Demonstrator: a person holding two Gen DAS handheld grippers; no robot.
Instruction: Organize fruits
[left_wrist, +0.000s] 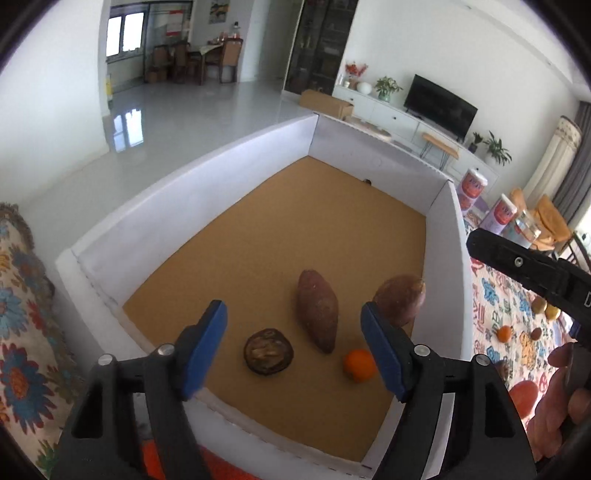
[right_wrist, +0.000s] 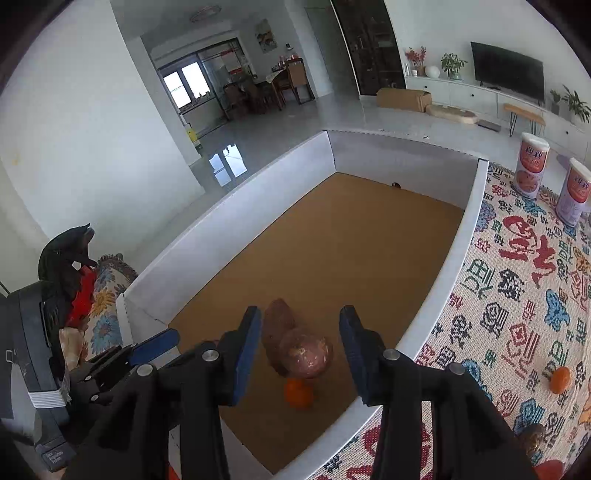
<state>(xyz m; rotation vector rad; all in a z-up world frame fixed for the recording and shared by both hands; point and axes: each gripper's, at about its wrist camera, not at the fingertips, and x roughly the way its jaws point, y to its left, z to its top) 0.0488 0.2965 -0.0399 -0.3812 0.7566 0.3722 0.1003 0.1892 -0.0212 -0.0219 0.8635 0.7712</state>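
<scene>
Left wrist view shows your left gripper (left_wrist: 293, 345) spread wide and empty above the white-walled tray with a cork-brown floor (left_wrist: 192, 206). Inside lie a long reddish-brown sweet potato (left_wrist: 317, 310), a rounder brown one (left_wrist: 400, 297) at its 3 o'clock, a small orange tangerine (left_wrist: 358, 364) and a dark wrinkled round fruit (left_wrist: 268, 351) at 7 o'clock. Only your right wrist view shows the right gripper (right_wrist: 297, 354), also agape and empty, plus another tangerine (right_wrist: 560, 379) on the patterned cloth (right_wrist: 517, 295).
</scene>
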